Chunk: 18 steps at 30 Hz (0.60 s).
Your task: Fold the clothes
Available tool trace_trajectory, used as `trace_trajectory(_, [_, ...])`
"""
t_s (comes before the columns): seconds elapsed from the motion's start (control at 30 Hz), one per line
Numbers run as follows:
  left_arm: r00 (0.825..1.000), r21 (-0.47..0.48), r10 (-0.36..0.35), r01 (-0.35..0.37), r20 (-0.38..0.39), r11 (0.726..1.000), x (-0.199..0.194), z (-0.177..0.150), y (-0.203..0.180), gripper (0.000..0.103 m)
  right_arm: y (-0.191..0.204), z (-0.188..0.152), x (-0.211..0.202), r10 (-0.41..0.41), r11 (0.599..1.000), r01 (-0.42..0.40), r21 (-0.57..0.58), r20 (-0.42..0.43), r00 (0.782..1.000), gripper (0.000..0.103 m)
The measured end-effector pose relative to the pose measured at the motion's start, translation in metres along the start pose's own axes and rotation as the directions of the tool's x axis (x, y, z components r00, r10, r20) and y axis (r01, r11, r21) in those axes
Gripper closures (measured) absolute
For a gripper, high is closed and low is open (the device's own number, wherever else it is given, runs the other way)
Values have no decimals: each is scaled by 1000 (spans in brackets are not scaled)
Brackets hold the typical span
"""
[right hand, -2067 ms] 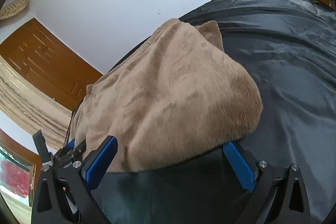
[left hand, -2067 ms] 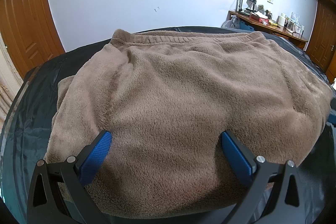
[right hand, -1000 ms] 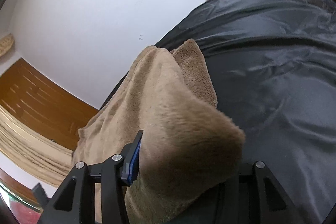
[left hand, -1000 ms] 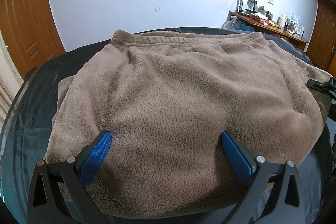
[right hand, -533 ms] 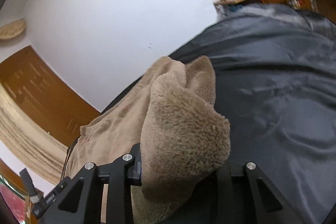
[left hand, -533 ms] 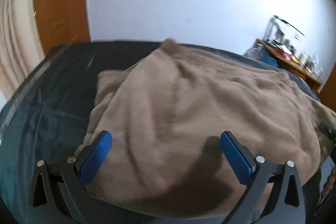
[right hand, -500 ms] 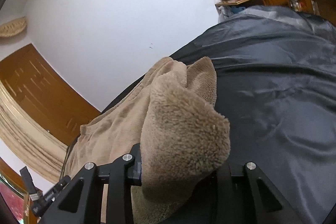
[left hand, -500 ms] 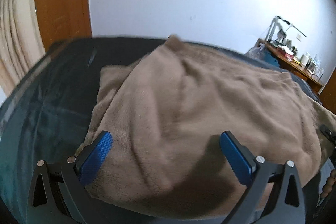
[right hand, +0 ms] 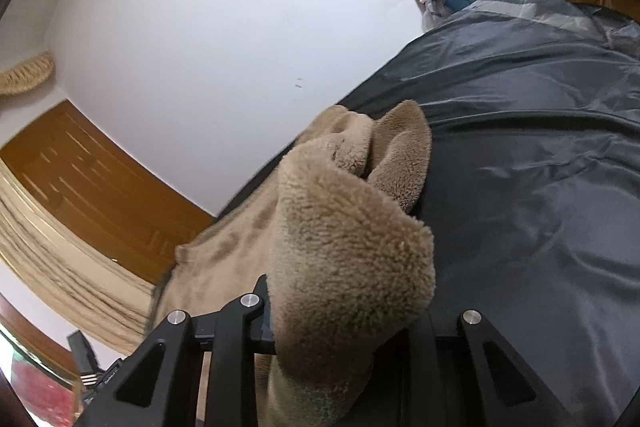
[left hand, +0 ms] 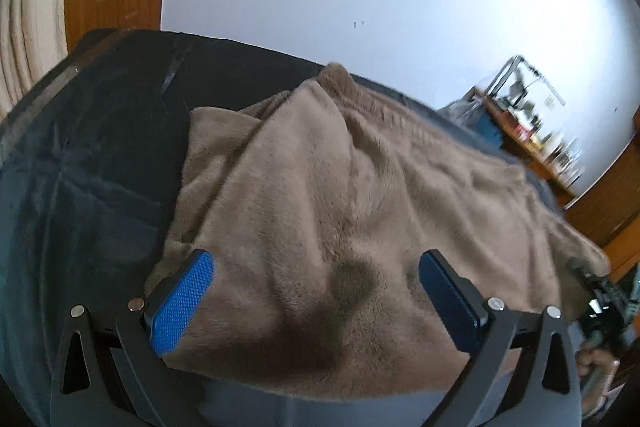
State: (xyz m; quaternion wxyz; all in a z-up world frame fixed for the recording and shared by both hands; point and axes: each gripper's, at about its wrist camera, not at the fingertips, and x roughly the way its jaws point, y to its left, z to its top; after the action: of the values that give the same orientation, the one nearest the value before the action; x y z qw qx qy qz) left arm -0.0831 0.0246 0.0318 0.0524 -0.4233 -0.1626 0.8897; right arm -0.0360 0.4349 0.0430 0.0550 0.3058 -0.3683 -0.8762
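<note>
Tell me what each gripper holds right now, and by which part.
The right gripper is closing on a bunched corner of the brown fleece garment. The left gripper holds nothing; its jaws stand open over the fleece.

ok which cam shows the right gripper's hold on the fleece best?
Right wrist: the right gripper is closing, its jaws bunching a corner of the brown fleece between them. Left wrist shows only the gripper's dark body at the fleece's far edge, blurred.
</note>
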Motion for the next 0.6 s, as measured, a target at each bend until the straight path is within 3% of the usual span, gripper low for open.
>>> trace_trajectory(0.17, [997, 18, 71, -71, 24, 997, -11, 9, 22, 0, 16, 6, 8, 75, 996, -75, 45, -3, 997, 76])
trace_trajectory(0.4, [999, -71, 29, -31, -31, 997, 2, 7, 62, 0, 50, 8, 20, 127, 991, -126, 35, -11, 992, 76])
trace_trajectory(0.5, [999, -96, 18, -22, -40, 995, 5, 7, 72, 0, 69, 11, 23, 194, 980, -193, 55, -14, 981, 76])
trace_trajectory(0.6, [1000, -141, -3, -1, -26, 990, -1, 10, 82, 0, 95, 12, 27, 291, 954, -289, 74, -16, 957, 76])
